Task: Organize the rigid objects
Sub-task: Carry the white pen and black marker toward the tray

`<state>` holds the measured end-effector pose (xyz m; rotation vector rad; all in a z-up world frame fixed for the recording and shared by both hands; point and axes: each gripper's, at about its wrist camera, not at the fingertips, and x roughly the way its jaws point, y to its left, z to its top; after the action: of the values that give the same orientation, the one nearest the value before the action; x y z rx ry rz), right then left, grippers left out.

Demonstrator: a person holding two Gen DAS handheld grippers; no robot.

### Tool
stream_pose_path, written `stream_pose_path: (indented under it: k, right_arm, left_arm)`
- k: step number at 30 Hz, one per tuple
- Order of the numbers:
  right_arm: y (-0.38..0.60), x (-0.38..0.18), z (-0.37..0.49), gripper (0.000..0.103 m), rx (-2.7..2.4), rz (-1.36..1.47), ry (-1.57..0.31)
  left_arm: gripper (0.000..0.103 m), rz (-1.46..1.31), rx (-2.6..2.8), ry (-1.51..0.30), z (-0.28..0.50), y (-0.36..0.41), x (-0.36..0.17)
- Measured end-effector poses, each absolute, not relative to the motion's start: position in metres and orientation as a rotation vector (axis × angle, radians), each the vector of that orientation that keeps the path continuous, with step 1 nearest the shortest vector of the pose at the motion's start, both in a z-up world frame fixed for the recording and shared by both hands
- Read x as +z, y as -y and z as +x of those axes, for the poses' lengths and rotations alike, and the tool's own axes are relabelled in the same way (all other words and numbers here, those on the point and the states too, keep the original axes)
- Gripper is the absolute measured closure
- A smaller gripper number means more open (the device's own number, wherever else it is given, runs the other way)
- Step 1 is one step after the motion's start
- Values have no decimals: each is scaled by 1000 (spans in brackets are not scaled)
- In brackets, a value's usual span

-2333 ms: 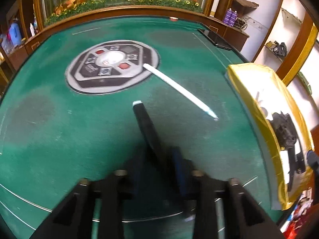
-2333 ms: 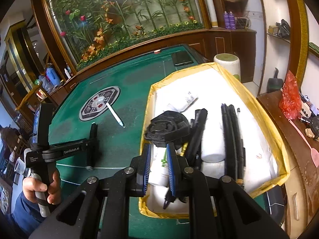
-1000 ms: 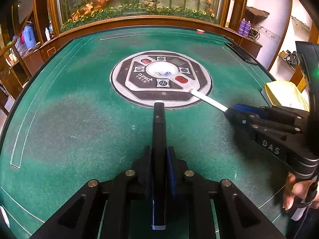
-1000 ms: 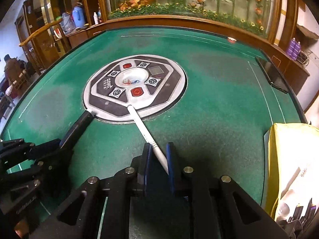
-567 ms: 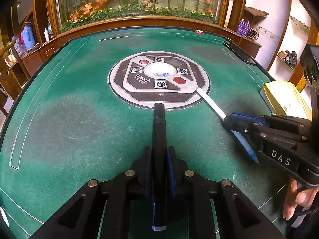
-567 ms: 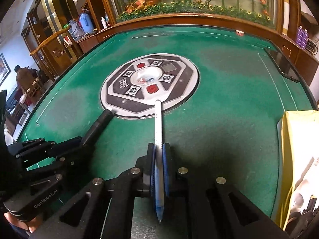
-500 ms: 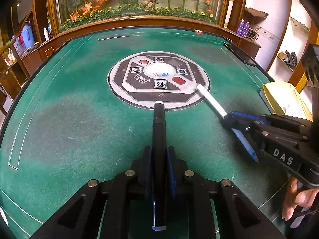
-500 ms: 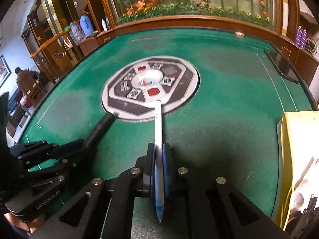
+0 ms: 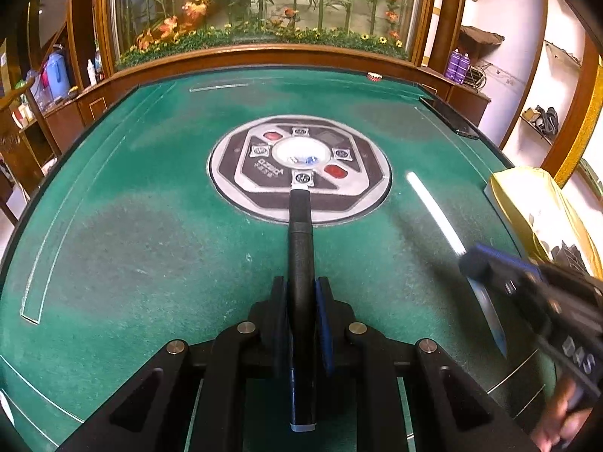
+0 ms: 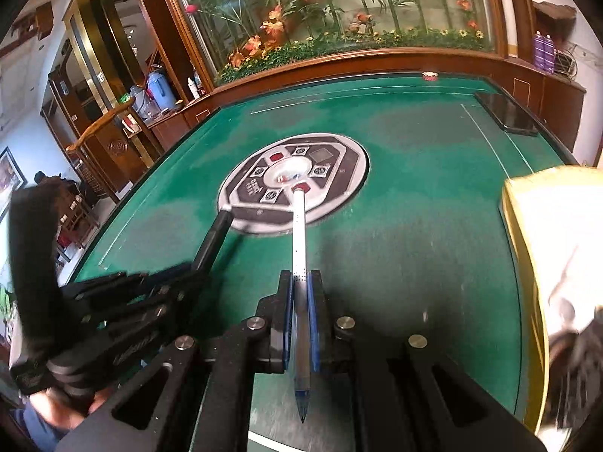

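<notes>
Green table with a grey-and-black disc; black marker; white pen; yellow box.

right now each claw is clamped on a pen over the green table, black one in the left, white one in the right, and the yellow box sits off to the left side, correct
Nearly. The yellow box sits at the right side of the green table, not the left; the right wrist view shows it at the right edge. The rest holds: the left claw is clamped on the black pen and the right claw on the white pen.
</notes>
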<state>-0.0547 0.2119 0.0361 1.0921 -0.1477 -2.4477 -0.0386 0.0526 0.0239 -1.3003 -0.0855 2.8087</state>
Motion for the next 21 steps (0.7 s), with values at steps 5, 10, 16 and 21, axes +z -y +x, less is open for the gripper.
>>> stream_pose_path:
  k: [5,10,16,21]
  right_arm:
    - [-221,49,-33,96,-2461,1074,156]
    - [-231,60,-16,96,-2474,1050,176]
    - [-246,68,-2,96,-2489,1030,206]
    - [-266,70,7,96,-2507,1026,260]
  left_arm:
    - [87,-1247,2847,44,-34,-55,29]
    - [87,-1209,2878,14,-29,-57,33]
    - [87,-1184,2905,-16,-27,-61,35]
    - [87,-1204,2868,45,-28,-56,36]
